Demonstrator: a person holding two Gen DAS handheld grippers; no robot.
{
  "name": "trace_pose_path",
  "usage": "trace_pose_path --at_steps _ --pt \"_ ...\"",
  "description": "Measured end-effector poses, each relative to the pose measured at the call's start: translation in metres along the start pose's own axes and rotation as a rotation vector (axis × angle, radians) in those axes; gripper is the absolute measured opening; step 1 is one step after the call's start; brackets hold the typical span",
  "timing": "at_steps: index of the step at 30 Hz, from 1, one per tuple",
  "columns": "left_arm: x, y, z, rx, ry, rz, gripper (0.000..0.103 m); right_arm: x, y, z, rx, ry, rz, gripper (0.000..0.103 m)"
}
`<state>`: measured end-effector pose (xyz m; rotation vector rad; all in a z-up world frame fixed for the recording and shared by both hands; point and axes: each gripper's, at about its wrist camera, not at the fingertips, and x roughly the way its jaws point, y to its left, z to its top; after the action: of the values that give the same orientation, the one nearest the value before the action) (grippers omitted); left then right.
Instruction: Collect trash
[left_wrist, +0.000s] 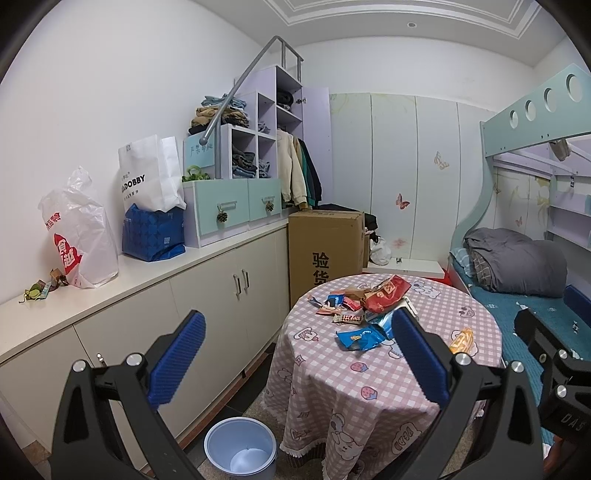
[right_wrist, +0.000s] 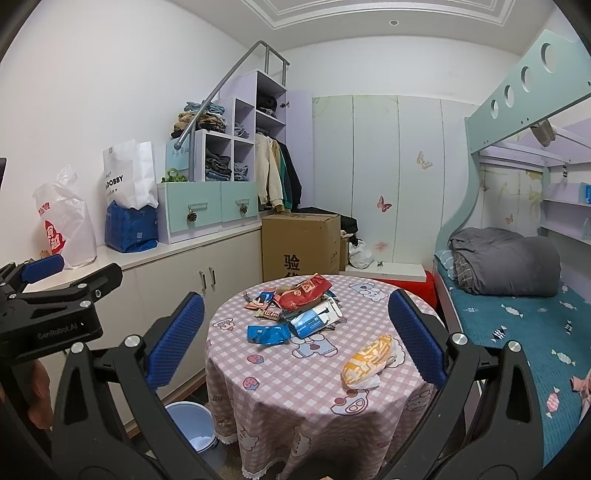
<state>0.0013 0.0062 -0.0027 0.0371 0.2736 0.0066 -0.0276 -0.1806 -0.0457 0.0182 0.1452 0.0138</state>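
Note:
A round table (left_wrist: 369, 387) (right_wrist: 295, 387) with a pink checked cloth carries a heap of wrappers. A red bag (left_wrist: 386, 293) (right_wrist: 304, 290) tops the heap, a blue wrapper (left_wrist: 358, 339) (right_wrist: 267, 334) lies in front of it, and a yellow wrapper (left_wrist: 461, 339) (right_wrist: 369, 360) lies apart on the right. A pale blue bin (left_wrist: 240, 448) (right_wrist: 197, 428) stands on the floor left of the table. My left gripper (left_wrist: 297, 360) is open, held high before the table's near left side. My right gripper (right_wrist: 295, 343) is open too, above the table's near edge, empty.
Low white cabinets (left_wrist: 221, 295) run along the left wall with bags (left_wrist: 79, 236) and drawer units (left_wrist: 236, 210) on top. A cardboard box (left_wrist: 325, 247) stands behind the table. A bunk bed (right_wrist: 517, 314) with a grey duvet lies to the right.

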Motion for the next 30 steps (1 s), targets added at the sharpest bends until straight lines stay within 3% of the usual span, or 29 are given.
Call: trace_pose_path --at_steps 30 --pt "0.0024 -0.0037 -0.0097 0.002 0.012 0.002 0.099 0.0002 -0.0005 -0.0034 0.000 0.008 0.004 0.097"
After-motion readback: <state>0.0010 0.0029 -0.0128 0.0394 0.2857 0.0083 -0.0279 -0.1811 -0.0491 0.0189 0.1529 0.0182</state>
